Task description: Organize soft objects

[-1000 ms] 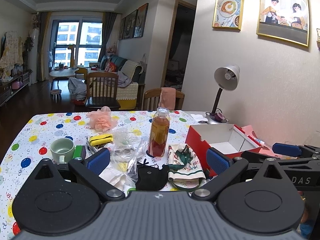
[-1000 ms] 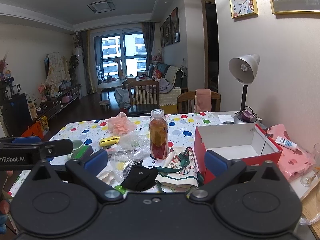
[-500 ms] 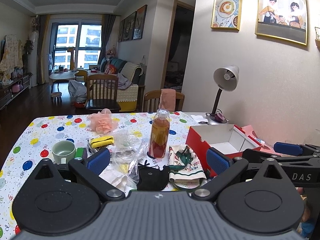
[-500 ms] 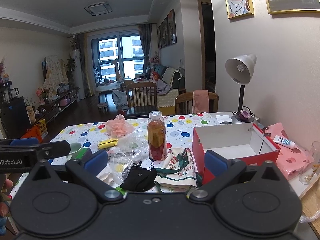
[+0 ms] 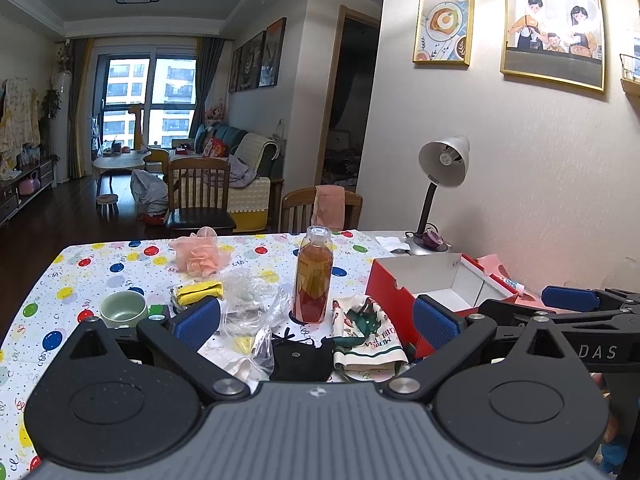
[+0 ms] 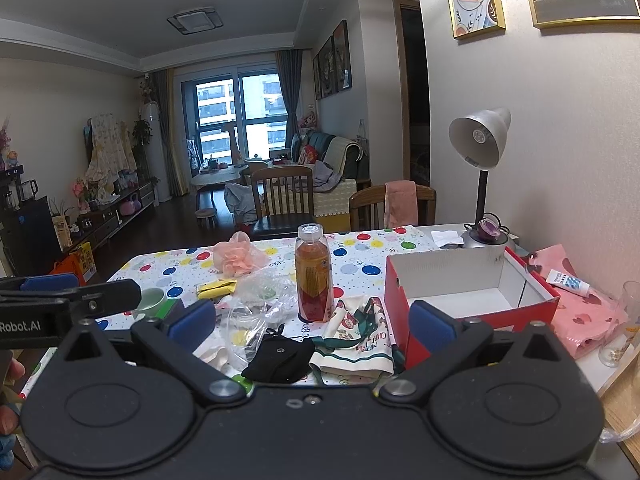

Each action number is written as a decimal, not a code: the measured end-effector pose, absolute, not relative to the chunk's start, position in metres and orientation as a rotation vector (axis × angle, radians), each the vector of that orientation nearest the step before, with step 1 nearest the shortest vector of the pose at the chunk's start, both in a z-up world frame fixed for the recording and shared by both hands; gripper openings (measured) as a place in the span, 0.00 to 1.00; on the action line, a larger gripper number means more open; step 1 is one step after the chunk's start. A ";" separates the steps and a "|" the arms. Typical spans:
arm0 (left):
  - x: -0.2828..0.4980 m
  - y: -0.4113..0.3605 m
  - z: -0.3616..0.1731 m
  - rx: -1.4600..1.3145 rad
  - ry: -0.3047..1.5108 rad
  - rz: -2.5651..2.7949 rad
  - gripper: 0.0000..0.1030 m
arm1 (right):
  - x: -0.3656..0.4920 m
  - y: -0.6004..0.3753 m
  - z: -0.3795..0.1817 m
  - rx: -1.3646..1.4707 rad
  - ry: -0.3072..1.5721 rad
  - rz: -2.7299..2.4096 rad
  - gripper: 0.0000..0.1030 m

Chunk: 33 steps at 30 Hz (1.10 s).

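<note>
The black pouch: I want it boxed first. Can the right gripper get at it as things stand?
Probably yes: the black pouch lies uncovered just ahead of the open right gripper, nothing between them.

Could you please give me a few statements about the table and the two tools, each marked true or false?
1. The red box is empty. True.
2. The bottle lies on its side. False: it stands upright on the tablecloth.
3. The left tool is shut on the black pouch. False: it is open and holds nothing; the pouch lies on the table.
4. The pink bath sponge sits farther from the tools than the bottle. True.
5. The green cup is inside the box. False: it stands on the tablecloth at the left.
6. The right tool is open. True.
</note>
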<state>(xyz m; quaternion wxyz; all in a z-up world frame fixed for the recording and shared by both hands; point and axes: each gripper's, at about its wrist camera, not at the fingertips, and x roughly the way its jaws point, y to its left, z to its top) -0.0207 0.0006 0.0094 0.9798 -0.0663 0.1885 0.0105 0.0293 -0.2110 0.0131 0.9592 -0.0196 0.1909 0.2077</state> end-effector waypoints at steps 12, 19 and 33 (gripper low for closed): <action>-0.021 0.002 0.009 -0.136 0.379 0.023 1.00 | 0.029 -0.212 0.013 -0.037 0.386 0.422 1.00; -0.018 0.004 0.007 -0.141 0.388 0.024 1.00 | 0.029 -0.213 0.013 -0.037 0.387 0.423 1.00; -0.005 0.009 0.002 -0.139 0.369 -0.011 1.00 | 0.030 -0.213 0.011 -0.036 0.390 0.421 1.00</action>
